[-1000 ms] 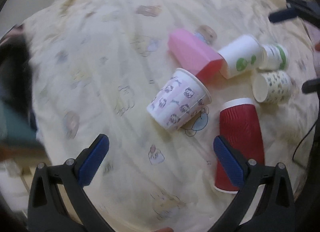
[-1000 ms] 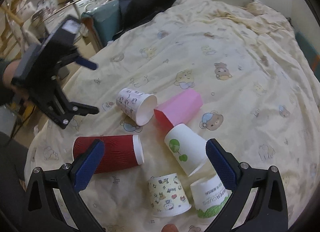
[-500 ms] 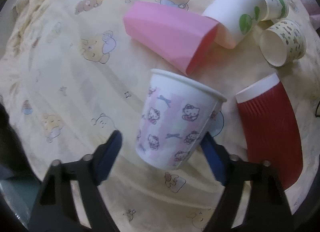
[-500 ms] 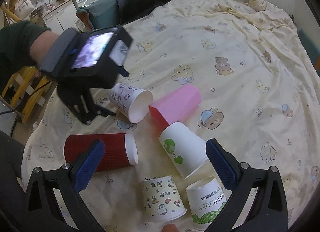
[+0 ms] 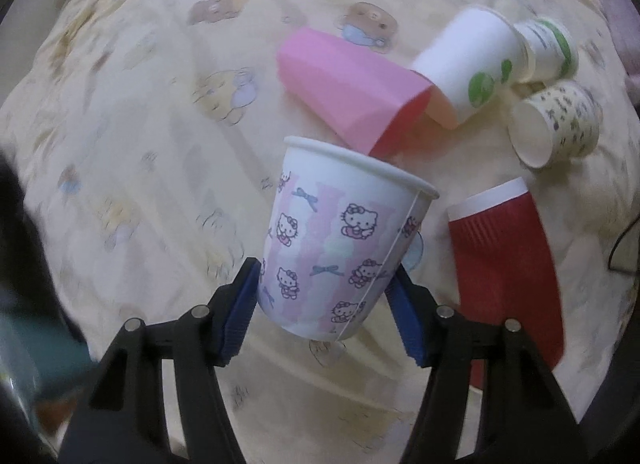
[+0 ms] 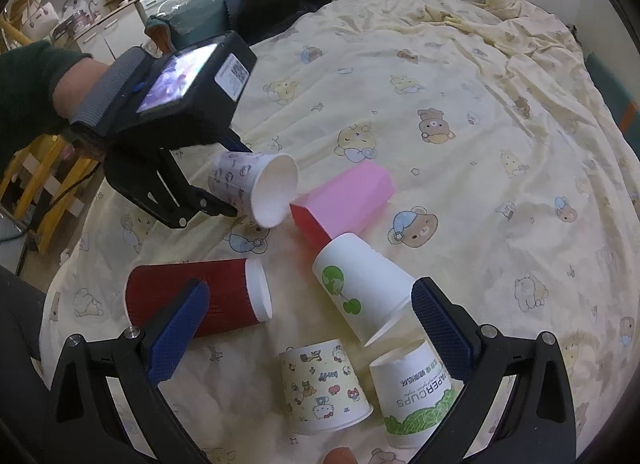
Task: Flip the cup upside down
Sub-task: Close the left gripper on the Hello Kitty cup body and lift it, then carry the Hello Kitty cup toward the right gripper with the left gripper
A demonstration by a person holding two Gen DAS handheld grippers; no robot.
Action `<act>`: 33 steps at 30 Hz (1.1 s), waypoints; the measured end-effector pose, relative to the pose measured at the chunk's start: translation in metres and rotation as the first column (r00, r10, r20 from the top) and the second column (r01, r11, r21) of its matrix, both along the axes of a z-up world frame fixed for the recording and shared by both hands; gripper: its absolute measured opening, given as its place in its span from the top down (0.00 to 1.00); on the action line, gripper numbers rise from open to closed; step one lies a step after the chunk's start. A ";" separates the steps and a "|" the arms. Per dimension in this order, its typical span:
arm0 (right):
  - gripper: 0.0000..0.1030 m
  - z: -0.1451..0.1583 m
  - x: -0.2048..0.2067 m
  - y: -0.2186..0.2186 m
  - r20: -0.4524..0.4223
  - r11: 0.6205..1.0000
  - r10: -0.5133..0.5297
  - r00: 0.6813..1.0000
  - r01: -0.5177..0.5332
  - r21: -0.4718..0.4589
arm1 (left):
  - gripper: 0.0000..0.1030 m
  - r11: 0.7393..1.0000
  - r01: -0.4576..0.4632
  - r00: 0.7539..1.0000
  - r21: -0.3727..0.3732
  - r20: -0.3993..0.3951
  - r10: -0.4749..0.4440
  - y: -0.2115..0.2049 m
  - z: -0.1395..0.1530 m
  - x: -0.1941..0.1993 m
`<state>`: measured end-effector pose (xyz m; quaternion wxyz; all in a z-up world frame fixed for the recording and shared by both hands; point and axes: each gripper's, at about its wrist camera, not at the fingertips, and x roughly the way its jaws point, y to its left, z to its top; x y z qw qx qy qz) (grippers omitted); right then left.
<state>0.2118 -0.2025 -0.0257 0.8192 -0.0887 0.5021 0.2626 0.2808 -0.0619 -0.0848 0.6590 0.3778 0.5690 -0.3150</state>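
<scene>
My left gripper is shut on a white Hello Kitty paper cup, gripping its lower part with the blue pads on both sides. The cup's mouth points away from the camera. In the right wrist view the same cup is held off the bedsheet on its side, mouth toward the right, in the left gripper. My right gripper is open and empty, hovering above the other cups.
On the yellow bear-print bedsheet lie a pink cup, a red ribbed cup, a white cup with green balloons, a cartoon cup and a green-print cup. Furniture stands beyond the bed's left edge.
The left gripper moved in around the Hello Kitty cup, closed on it and lifted it off the sheet. The right gripper stayed nearly still.
</scene>
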 end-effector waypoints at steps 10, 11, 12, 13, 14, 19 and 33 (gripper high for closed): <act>0.00 0.029 -0.037 -0.003 0.042 0.996 -0.084 0.996 0.082 0.045 | 0.43 0.936 -0.335 0.941 -0.112 0.009 0.338 0.011 0.050 -0.061; 0.00 0.034 -0.044 -0.004 0.049 0.994 -0.098 0.994 0.095 0.058 | 0.43 0.919 -0.372 0.926 -0.127 0.009 0.376 0.013 0.054 -0.071; 0.00 0.037 -0.049 -0.005 0.051 0.992 -0.109 0.993 0.105 0.068 | 0.43 0.899 -0.414 0.908 -0.141 0.005 0.419 0.016 0.058 -0.081; 0.00 0.042 -0.056 -0.006 0.052 0.990 -0.125 0.991 0.121 0.080 | 0.43 0.882 -0.446 0.893 -0.153 -0.004 0.450 0.019 0.060 -0.088; 0.00 0.045 -0.063 -0.008 0.053 0.986 -0.142 0.988 0.137 0.091 | 0.43 0.865 -0.473 0.879 -0.167 -0.014 0.477 0.020 0.062 -0.097; 0.00 0.056 -0.101 -0.017 0.046 0.974 -0.198 0.979 0.191 0.120 | 0.42 0.743 -0.626 0.773 -0.238 -0.067 0.631 0.033 0.072 -0.149; 0.00 0.041 -0.205 -0.050 0.063 0.928 -0.347 0.936 0.333 0.166 | 0.42 0.415 -0.849 0.497 -0.329 -0.228 0.837 0.031 0.053 -0.251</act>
